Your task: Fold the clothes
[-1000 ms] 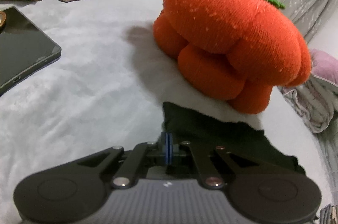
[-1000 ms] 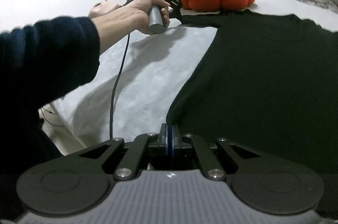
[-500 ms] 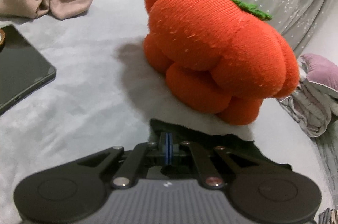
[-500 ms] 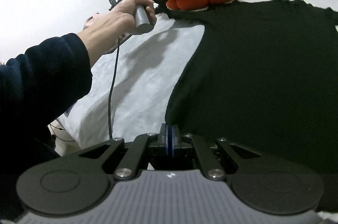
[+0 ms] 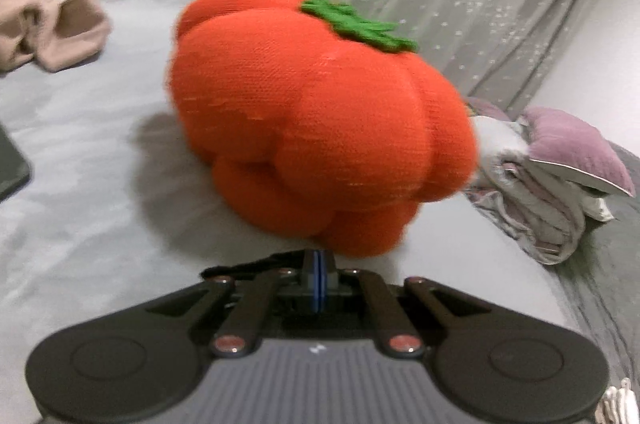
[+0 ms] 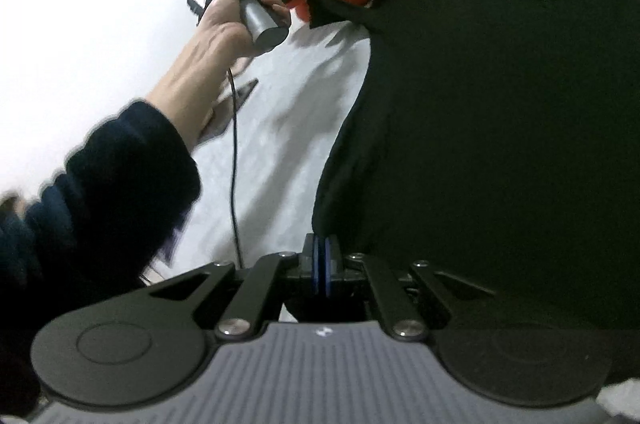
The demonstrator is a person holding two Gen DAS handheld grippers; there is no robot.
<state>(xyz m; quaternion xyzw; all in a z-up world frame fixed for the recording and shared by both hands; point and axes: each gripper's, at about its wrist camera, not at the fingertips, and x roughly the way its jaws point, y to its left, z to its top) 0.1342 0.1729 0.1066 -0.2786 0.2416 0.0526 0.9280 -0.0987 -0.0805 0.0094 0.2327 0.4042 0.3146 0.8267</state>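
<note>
Fuzzy grey bed (image 5: 88, 183); both hand-held grippers (image 5: 318, 278) (image 6: 320, 270) closed, seemingly pinching black knit garment (image 6: 500, 111).

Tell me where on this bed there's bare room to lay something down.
Bare bedcover lies between the beige garment, the dark tablet and the orange plush pumpkin. A narrower strip runs between the black shirt and the bed edge. Crowded: right of the pumpkin, where folded bedding piles up.

Black gripper (image 6: 320, 270) w/ blue pads, silver screws; sleeve (image 6: 100, 191) prob. navy.
</note>
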